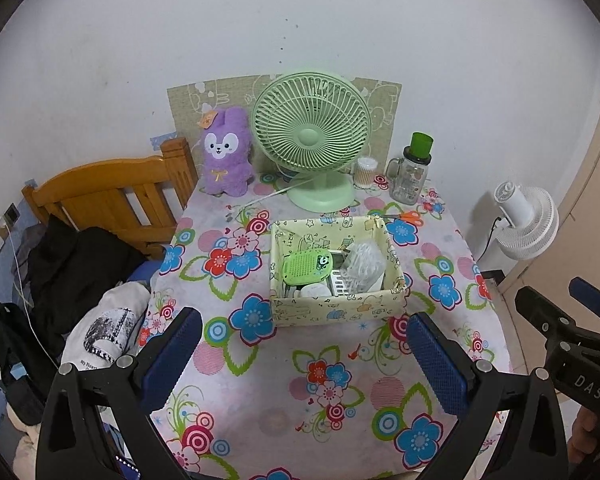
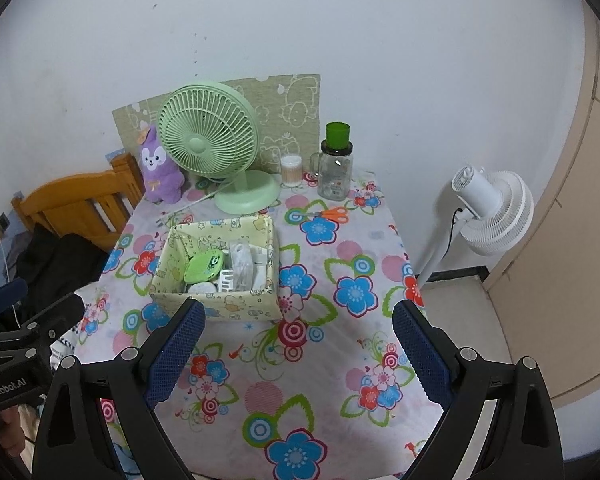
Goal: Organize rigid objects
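A pale yellow patterned box (image 1: 336,310) (image 2: 220,304) stands in the middle of the flowered table (image 1: 284,392) (image 2: 300,380). Inside lie a green perforated case (image 1: 307,266) (image 2: 204,267), white plastic items (image 1: 362,264) (image 2: 242,264) and other small things. Orange-handled scissors (image 1: 406,216) (image 2: 332,213) lie behind the box. My left gripper (image 1: 304,340) is open and empty above the table's front, short of the box. My right gripper (image 2: 298,334) is open and empty, right of the box's front.
At the table's back stand a green desk fan (image 1: 312,136) (image 2: 210,140), a purple plush rabbit (image 1: 226,152) (image 2: 160,168), a cotton-swab jar (image 1: 366,172) (image 2: 291,170) and a green-capped glass jar (image 1: 412,172) (image 2: 336,168). A wooden bed frame (image 1: 112,196) is left, a white floor fan (image 2: 492,212) right.
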A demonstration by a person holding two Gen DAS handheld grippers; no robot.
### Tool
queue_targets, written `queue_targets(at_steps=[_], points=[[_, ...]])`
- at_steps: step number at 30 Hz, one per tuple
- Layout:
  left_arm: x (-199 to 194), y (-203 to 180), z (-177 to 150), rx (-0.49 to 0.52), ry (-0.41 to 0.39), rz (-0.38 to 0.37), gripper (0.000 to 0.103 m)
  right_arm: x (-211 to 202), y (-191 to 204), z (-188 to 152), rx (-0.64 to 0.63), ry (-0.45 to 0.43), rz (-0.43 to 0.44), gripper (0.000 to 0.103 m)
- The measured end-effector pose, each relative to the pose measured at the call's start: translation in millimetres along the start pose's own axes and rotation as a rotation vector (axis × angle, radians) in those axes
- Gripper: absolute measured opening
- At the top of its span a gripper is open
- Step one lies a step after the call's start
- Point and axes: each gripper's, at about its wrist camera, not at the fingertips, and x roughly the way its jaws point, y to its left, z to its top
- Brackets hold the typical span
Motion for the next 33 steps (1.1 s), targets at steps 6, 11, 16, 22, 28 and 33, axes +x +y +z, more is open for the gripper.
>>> queue_targets(at_steps=[6,11,16,22,28,33], points=[[2.0,-3.6,3.2,0.015,0.0,-0.002,0.103,2.1,-0.3,2.2,-0.001,0.001,0.001,0.096],[3.4,-5.9,5.5,0.018,0.001,-0.001,0.103,4.5,0.0,4.8,0.002,0.002,0.009,0.096],[4.1,-7.4,6.4,0.028,0.001,-0.001,0.103,6.8,0.7,6.7,0.005,0.004,0.012,0.096],[5.3,-6.7,7.6,0.03,0.004,0.001,0.103,8.1,1.6,8.1,0.001,0.004,0.015,0.096],[5.1,-6.1,8.0,0.032,0.003,-0.002,0.103,8.1,2.0,8.6,0.005,0.003,0.014,0.096],[5.9,-5.6,7.0,0.034,0.003,-0.004,0.103,8.1,1.8,8.8,0.005,0.004,0.013,0.096]])
